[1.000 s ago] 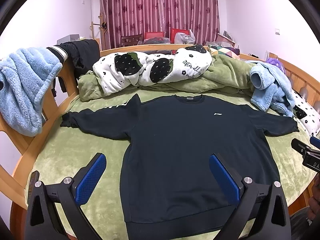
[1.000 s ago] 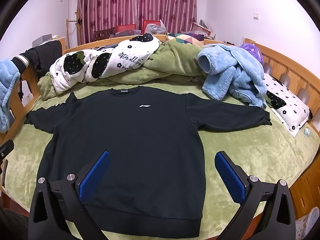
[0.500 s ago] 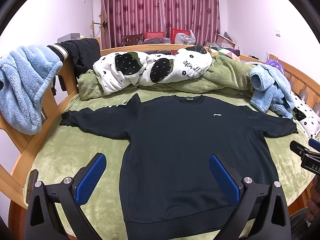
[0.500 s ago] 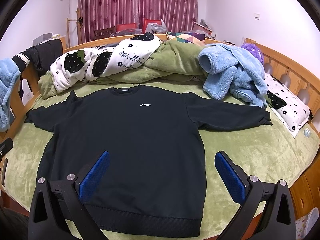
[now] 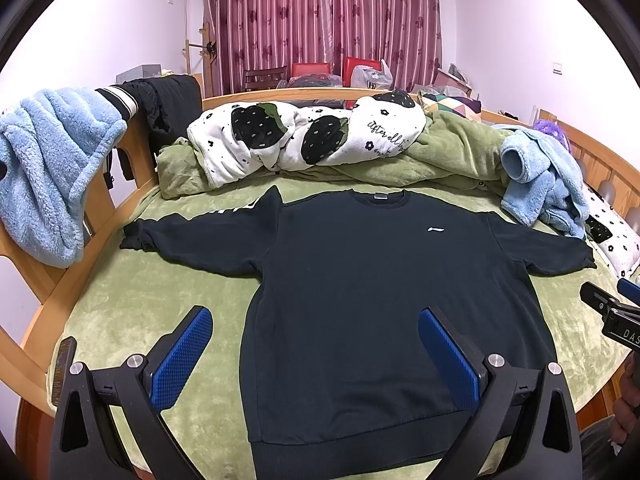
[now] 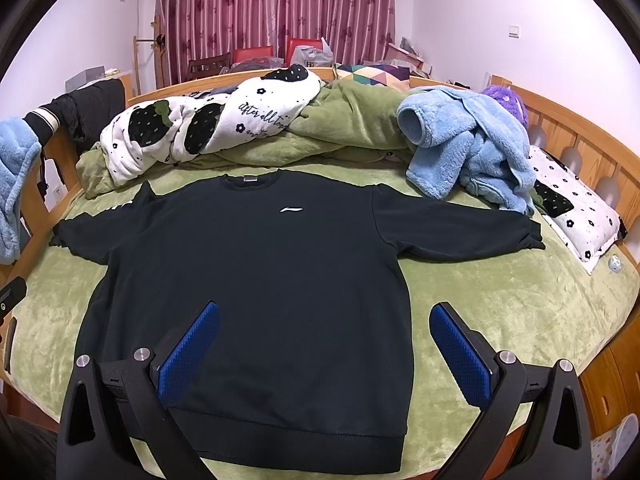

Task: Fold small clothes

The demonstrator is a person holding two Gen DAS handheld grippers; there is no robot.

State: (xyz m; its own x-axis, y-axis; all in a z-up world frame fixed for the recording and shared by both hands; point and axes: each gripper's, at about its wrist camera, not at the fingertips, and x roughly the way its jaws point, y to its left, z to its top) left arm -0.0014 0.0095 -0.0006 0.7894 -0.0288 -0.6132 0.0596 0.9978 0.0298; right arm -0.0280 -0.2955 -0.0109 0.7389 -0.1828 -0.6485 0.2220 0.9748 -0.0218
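Left wrist view: the black sweatshirt (image 5: 380,292) lies flat and face up on the green blanket (image 5: 132,308) of the bed, collar toward the far edge, hem at the near edge, both sleeves spread toward the left and right edges. No fold is made yet; the step in hand is judged to be the approach before the 1st fold.

The left gripper (image 5: 316,354) hangs above the near edge with its 2 blue pads wide apart and nothing between them. It sits over the lower left part of the garment: 1 pad over bare blanket, the other over the body. The right gripper (image 6: 324,350) is likewise spread and empty, over the lower right part, 1 pad over the body and the other over blanket.

Next move, as a judgement: each gripper descends to pinch 1 layer pair at a sleeve or hem corner, then carries it inward. Thick fabric may bunch or slip.

Heaped bedding (image 6: 208,124) along the far edge limits room there.
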